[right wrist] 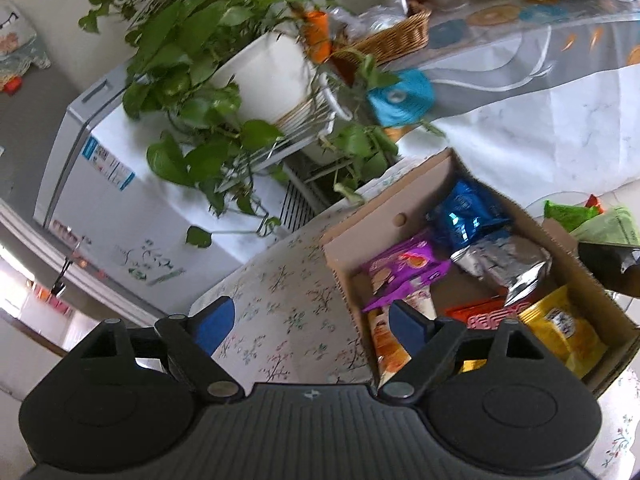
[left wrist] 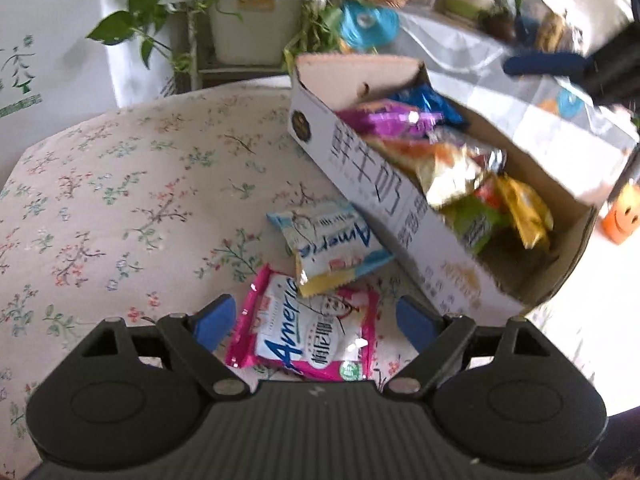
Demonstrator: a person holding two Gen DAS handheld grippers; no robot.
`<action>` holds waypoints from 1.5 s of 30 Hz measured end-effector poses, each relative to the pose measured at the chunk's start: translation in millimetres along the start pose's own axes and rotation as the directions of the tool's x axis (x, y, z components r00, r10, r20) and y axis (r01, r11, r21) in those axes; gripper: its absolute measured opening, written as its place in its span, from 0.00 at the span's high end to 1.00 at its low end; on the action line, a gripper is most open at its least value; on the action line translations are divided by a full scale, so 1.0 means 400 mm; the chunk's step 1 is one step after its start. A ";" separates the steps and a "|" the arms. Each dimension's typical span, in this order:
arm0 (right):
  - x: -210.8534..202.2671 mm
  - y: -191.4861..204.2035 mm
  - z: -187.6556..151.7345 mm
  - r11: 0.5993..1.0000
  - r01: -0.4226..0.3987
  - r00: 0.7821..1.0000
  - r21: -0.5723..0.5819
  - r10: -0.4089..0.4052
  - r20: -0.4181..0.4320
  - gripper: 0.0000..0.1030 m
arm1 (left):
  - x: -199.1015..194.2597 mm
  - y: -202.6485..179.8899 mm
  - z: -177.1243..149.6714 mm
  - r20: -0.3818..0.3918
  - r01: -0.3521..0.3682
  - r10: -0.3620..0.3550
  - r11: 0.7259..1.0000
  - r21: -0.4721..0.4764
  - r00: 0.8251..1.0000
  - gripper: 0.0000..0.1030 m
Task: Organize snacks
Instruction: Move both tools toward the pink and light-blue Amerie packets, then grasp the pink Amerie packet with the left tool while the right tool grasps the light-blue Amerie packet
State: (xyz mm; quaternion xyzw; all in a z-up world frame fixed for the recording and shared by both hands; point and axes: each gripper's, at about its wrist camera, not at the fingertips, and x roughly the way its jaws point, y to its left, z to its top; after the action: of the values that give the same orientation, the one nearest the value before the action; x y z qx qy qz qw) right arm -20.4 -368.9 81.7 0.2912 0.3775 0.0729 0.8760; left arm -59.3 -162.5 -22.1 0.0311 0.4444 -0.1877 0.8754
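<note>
Where the flowered tablecloth (left wrist: pixel 120 184) covers the table, a long cardboard box (left wrist: pixel 384 208) stands open-topped and serves as the landmark for this listing.

Inside the box: a blue foil packet (right wrist: pixel 466 210) at the far end; a purple biscuit packet (right wrist: pixel 404 270) just beside it; a silver foil bag (right wrist: pixel 508 266) at the middle; a red packet (right wrist: pixel 490 314) and a yellow packet (right wrist: pixel 560 330) at the near end; an orange packet (right wrist: pixel 386 340) against the near wall. Packets overlap one another.

Outside the box, on the cloth just beside its printed long wall: a light-blue snack packet (left wrist: pixel 332 240), with a small yellow packet (left wrist: pixel 326 284) partly under it, and a pink snack packet (left wrist: pixel 308 336) next to them, farther from the box.

Left gripper (left wrist: pixel 316 324): jaws wide apart, one blue finger on each side of the pink packet, pads not pressing it; holds nothing.

Right gripper (right wrist: pixel 312 324): jaws wide apart and empty, straddling the near wall of the box, one finger over the cloth, the other over the box contents.

Behind the box: a white plant pot (right wrist: pixel 272 80) with trailing green leaves, a wicker basket (right wrist: pixel 394 38), and a table with a plastic cover (right wrist: pixel 540 100).
</note>
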 end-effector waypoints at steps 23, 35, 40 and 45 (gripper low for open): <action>0.109 0.089 -0.110 0.998 0.022 0.982 -0.056 -0.033 -0.188 0.13 | -0.011 0.232 -0.069 -0.031 -0.168 0.166 0.984 -0.061 0.986 0.14; 0.204 0.129 -0.223 0.962 0.240 0.950 -0.129 -0.260 -0.172 0.13 | -0.052 0.368 -0.088 -0.032 -0.189 0.188 0.939 -0.287 0.982 0.09; 0.252 0.127 -0.252 0.932 0.349 0.918 -0.102 -0.362 -0.161 0.13 | -0.052 0.370 -0.089 -0.041 -0.181 0.177 0.938 -0.295 0.983 0.06; 0.302 0.123 -0.276 0.896 0.437 0.882 -0.078 -0.444 -0.160 0.13 | -0.052 0.383 -0.094 -0.045 -0.181 0.176 0.929 -0.322 0.983 0.03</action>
State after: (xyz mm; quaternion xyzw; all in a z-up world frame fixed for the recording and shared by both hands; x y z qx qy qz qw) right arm -8.5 -236.4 -25.6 0.1730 0.5073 -0.0955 0.8388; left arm -44.7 -5.6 -45.6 -0.0717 0.4711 -0.0317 0.8786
